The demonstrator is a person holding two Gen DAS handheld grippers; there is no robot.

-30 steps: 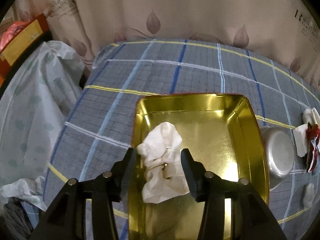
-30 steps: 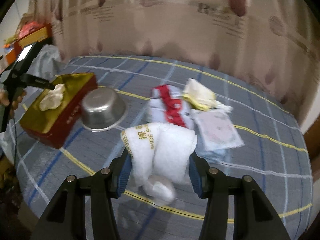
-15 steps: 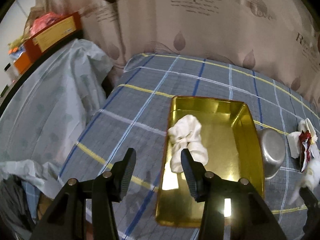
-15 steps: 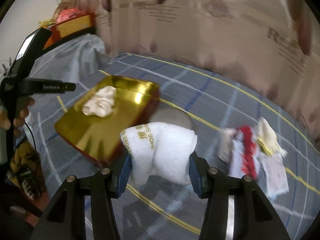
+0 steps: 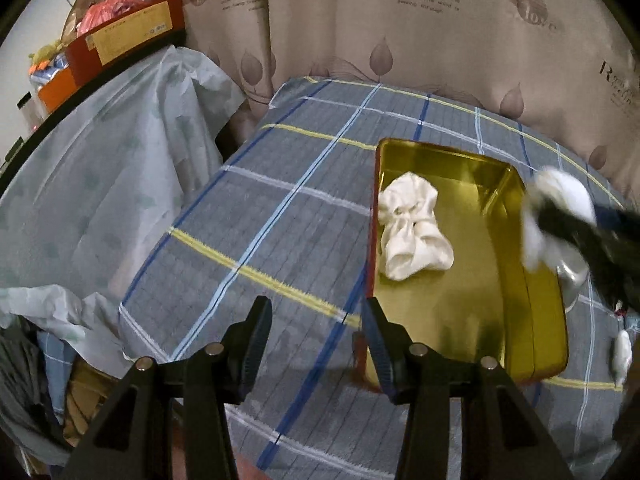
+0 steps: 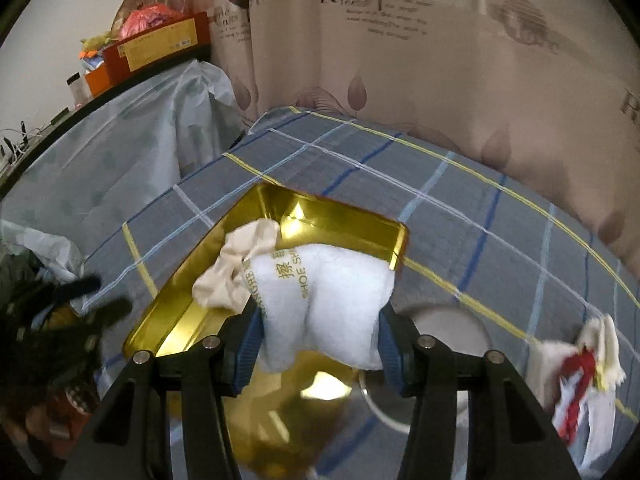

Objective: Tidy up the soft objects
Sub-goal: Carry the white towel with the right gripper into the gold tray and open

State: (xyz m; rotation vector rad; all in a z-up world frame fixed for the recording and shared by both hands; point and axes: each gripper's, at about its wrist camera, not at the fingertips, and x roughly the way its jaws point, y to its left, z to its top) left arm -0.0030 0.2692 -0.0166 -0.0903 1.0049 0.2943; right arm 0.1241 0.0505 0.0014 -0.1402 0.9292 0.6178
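one piece already lying in place: crumpled cream cloth bundle (image 5: 414,228) sitting inside the shallow gold metal tray (image 5: 460,312), toward its left wall, right of centre in the left wrist view; showing again in the right wrist view (image 6: 236,268), at centre left, partly behind the carried piece.

second piece arriving: right claw (image 6: 320,332) clamping a folded white fluffy cloth with gold lettering (image 6: 324,300) between both blue pads, hanging over the gold tray (image 6: 344,216), not yet released, at the centre of that frame. appearing also as a white blur (image 5: 560,208) at the right edge of the left wrist view, above the tray's right wall.

left claw (image 5: 318,344) standing partly open and gripping nothing, hovering at the bottom centre of its frame over the grey plaid cloth covering the surface (image 5: 280,216), just left of the tray.

still waiting outside the tray: a small heap of white and red fabric pieces (image 6: 580,376) lying at the lower right of the right wrist view, and a little white scrap (image 5: 622,354) at the far right edge of the left wrist view. an upturned silver metal bowl (image 6: 444,324) sitting just beside the tray's right side, partly hidden by the claw.

judging roughly: one item sorted, a second about to be dropped, several remaining on the surface, so nearing the middle rather than the end.
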